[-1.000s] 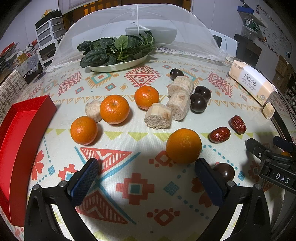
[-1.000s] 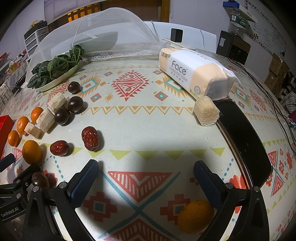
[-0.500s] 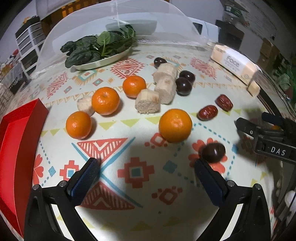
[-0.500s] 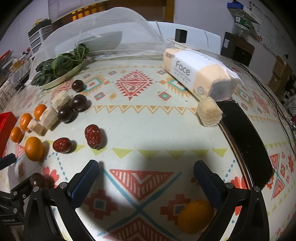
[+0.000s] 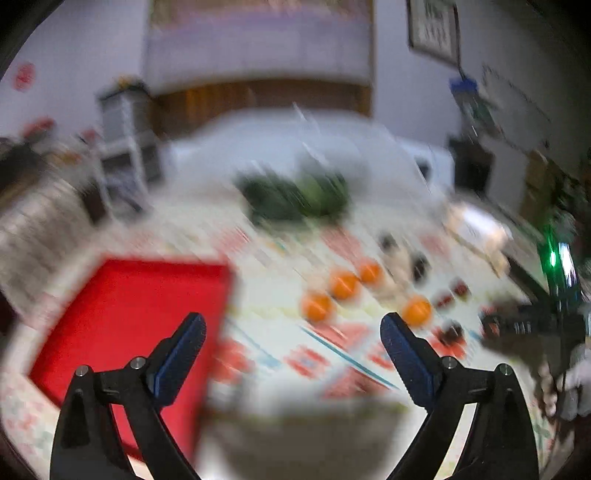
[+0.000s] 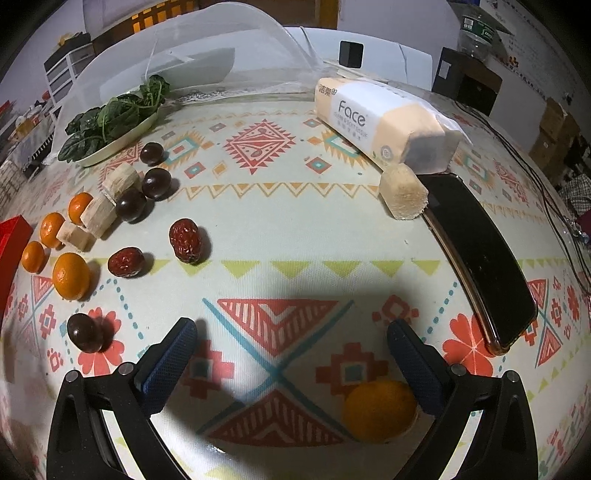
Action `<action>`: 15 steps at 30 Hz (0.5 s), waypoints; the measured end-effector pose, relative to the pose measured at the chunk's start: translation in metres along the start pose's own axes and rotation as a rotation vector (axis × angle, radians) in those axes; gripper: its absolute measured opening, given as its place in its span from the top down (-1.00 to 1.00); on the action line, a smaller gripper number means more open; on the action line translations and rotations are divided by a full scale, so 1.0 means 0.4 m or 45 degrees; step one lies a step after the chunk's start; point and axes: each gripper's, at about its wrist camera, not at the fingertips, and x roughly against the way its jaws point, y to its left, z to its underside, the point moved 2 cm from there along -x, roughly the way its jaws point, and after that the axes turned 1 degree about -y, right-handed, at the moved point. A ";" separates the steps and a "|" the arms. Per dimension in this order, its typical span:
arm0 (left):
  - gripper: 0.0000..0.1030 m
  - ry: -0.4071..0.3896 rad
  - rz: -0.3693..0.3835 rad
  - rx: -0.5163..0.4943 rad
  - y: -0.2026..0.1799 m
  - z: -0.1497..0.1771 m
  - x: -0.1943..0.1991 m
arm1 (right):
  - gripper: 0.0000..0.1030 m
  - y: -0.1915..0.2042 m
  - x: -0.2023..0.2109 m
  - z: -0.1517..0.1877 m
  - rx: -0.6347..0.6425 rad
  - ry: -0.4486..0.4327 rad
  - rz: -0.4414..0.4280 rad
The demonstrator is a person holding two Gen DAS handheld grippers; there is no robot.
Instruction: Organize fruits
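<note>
I am viewing pale walls [image 6: 388, 14] enclosing the room, with a white drawer unit [image 6: 64, 66] standing at left and cardboard boxes [image 6: 554, 125] stacking at right.

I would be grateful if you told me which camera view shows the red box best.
The left wrist view: the red box fills its lower left, open top visible, though motion-blurred. The right wrist view is sharp but catches only a corner of the red box at its left edge.

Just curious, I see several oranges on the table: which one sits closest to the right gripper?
The lone orange beside the right gripper's right finger; the other four cluster far left near the sugarcane pieces.
</note>
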 end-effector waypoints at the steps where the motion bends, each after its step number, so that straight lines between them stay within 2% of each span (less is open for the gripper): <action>1: -0.87 -0.058 -0.029 0.010 0.024 -0.016 0.025 | -1.00 0.001 -0.001 0.001 -0.006 -0.006 0.007; 2: -0.99 -0.088 -0.044 0.015 0.043 -0.033 0.034 | -1.00 0.002 -0.002 -0.001 -0.009 -0.006 0.011; 4: -1.00 -0.093 0.001 0.054 0.075 -0.045 0.038 | -1.00 0.002 -0.004 -0.003 -0.018 -0.002 0.018; 6: -1.00 -0.038 0.018 0.084 0.089 -0.044 0.016 | -1.00 0.003 -0.006 -0.007 -0.022 0.004 0.027; 8: -1.00 0.007 0.005 0.070 0.084 -0.035 -0.005 | -0.97 0.006 0.005 -0.006 -0.032 -0.004 0.087; 13: -0.98 0.125 0.130 0.041 0.037 -0.016 -0.077 | -0.91 0.071 0.083 0.001 0.036 -0.144 -0.112; 15: -0.68 0.159 0.171 0.017 0.011 -0.012 -0.115 | -0.88 0.105 0.101 -0.002 0.058 -0.178 -0.246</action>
